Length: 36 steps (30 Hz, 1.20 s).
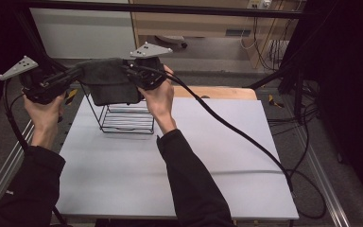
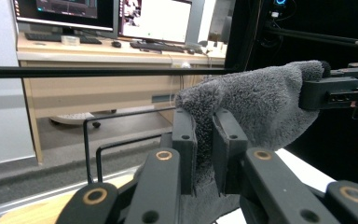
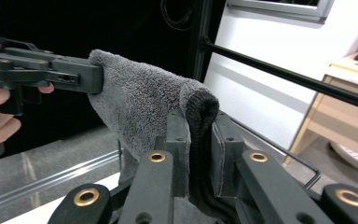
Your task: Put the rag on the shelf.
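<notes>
I've got the grey towel [image 1: 109, 81] up in the air, stretched between both tools over the far-left part of the surface [image 1: 179, 175], right above the black wire rack [image 1: 125, 118]. It's thick terry cloth, sagging a bit in the middle, lower edge hanging down to about the rack's top, maybe brushing it; can't tell for sure.

Left tool [image 2: 204, 140]: jaws clamped on one top corner of the towel, fabric bunched between the pads, per the left gripper view. Right tool [image 3: 199, 135]: same deal on the other corner, folded hem pinched tight between the pads in the right gripper view. Both sit at roughly equal height, pointing in toward each other, w/ the towel spanning the gap.

Rack stands upright near the far-left corner of the surface, wire loops at top, horizontal bars lower down. Rest of the surface is a plain white sheet. Cables trail off the right tool across the surface to the right edge.

Step in hand, as I read it: carry-and-position, towel lifted and spread, prob. to be draped over the rack. Next move calls for lowering both tools together, keeping the span taut & centred on the rack's top wire, then letting go only once the cloth's weight sits on it. Uneven lowering could let it slide off one side.
</notes>
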Each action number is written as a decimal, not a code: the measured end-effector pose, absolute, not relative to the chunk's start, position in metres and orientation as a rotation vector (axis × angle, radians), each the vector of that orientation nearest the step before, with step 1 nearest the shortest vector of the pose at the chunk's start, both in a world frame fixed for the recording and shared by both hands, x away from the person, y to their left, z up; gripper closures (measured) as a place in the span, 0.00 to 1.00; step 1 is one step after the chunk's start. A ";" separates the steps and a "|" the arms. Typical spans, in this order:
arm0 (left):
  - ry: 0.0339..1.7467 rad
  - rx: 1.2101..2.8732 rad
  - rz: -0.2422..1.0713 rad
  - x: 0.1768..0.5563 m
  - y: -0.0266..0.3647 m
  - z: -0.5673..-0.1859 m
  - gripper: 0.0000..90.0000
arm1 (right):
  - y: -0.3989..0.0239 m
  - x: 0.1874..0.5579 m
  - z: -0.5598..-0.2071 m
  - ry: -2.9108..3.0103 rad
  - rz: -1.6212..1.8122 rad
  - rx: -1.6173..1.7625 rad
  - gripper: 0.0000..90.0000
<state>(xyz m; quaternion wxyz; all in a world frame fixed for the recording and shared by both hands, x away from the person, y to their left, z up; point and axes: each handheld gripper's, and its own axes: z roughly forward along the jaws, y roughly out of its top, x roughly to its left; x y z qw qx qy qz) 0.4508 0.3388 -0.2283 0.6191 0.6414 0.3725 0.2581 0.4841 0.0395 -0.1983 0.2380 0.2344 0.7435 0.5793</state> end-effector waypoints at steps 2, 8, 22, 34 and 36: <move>0.856 1.487 0.590 0.450 0.338 -0.229 0.89 | 0.036 0.485 -0.202 2.051 1.605 0.658 0.89; 0.863 1.513 0.592 0.446 0.336 -0.231 0.88 | 0.033 0.483 -0.209 2.082 1.611 0.638 0.89; 0.939 1.521 0.581 0.431 0.351 -0.198 0.79 | 0.032 0.479 -0.219 2.117 1.595 0.620 0.89; 1.012 1.659 0.519 0.452 0.327 -0.193 1.00 | 0.032 0.474 -0.226 2.128 1.576 0.575 0.87; 1.007 1.677 0.503 0.452 0.324 -0.196 1.00 | 0.031 0.473 -0.227 2.135 1.575 0.573 0.87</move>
